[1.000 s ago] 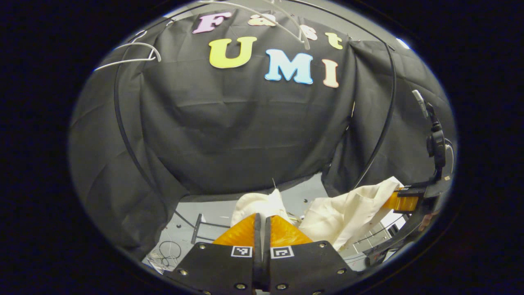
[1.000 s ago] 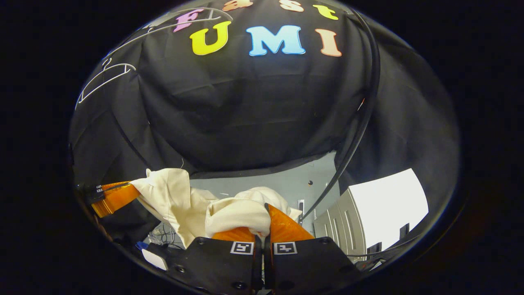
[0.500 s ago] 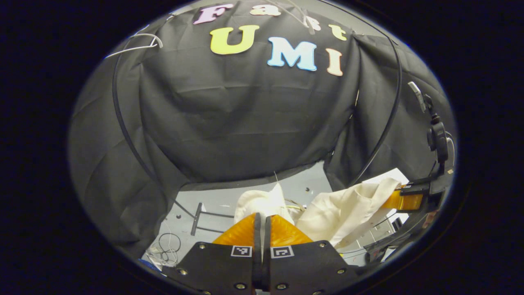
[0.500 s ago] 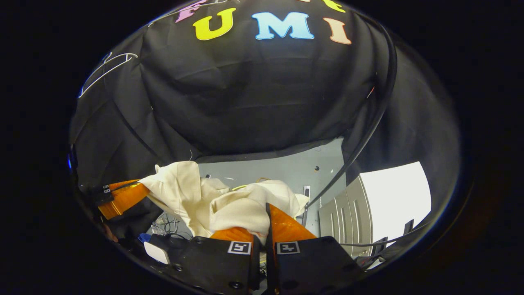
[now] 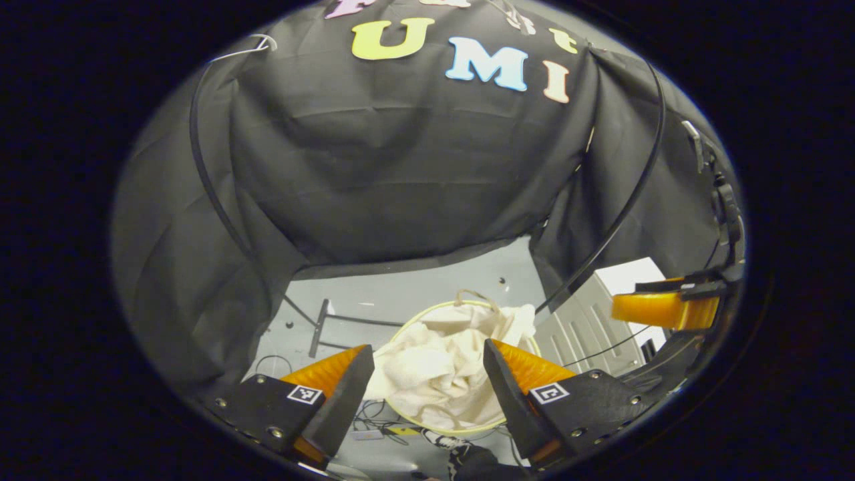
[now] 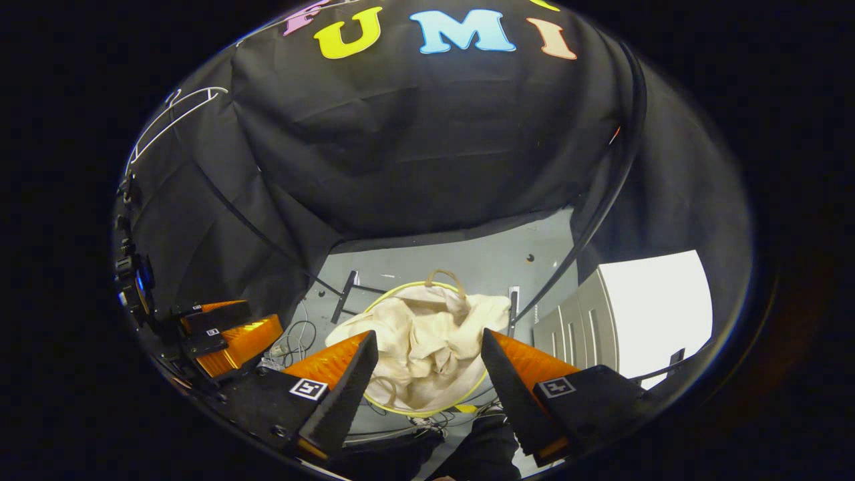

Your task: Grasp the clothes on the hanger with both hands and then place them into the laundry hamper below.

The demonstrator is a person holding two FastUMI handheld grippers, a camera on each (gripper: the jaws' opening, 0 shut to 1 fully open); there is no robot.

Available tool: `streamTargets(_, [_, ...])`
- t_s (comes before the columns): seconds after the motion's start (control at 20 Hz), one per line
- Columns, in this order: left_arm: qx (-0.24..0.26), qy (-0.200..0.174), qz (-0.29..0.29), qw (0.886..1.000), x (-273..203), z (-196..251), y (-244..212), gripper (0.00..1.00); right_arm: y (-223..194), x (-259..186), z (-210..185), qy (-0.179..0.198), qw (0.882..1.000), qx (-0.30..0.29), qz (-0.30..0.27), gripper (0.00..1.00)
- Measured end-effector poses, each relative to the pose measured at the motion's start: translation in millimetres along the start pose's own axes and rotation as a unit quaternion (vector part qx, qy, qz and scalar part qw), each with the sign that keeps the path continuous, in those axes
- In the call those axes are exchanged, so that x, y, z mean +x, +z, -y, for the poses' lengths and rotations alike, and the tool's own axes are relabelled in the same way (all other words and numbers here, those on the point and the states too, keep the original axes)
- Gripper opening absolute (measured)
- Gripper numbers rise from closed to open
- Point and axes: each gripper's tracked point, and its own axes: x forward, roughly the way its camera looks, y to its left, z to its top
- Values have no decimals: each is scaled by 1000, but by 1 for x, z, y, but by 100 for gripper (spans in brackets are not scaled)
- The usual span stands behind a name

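1. I see the hamper (image 5: 528, 341) on the floor (image 5: 427, 287), directly below both tools, ready to catch the drop.
2. The clothes (image 5: 444, 364) lie heaped inside the hamper, one fold draped over its far rim.
3. My left gripper (image 5: 427, 371) and right gripper (image 6: 427, 357) hang above the hamper, jaws spread and empty. Half a second ago both pinched the cloth; I have since let go.
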Motion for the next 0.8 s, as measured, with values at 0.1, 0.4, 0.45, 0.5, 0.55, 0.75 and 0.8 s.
streamTargets(0.1, [-12, 10, -8, 1000, -7, -6, -13, 96, -6, -10, 11, -12, 1000, -4, 3, 98])
streamTargets(0.4, [-33, 36, -14, 999, -38, -6, -30, 96, -2, -39, 48, -31, 999, 13, 31, 98])
streamTargets(0.45, [-28, 45, -9, 999, -44, -5, -25, 96, 5, -42, 55, -33, 999, 12, 39, 98])
streamTargets(0.5, [-24, 53, -2, 998, -51, -2, -20, 96, 10, -47, 62, -35, 998, 8, 48, 98])
streamTargets(0.55, [-23, 61, 5, 998, -59, 2, -12, 96, 16, -52, 69, -36, 998, 3, 59, 98])
streamTargets(0.75, [-34, 90, 60, 994, -102, 32, 39, 96, 51, -77, 98, -42, 992, -8, 117, 98])
streamTargets(0.8, [-34, 98, 84, 991, -114, 39, 57, 96, 62, -84, 104, -44, 989, -11, 138, 98])
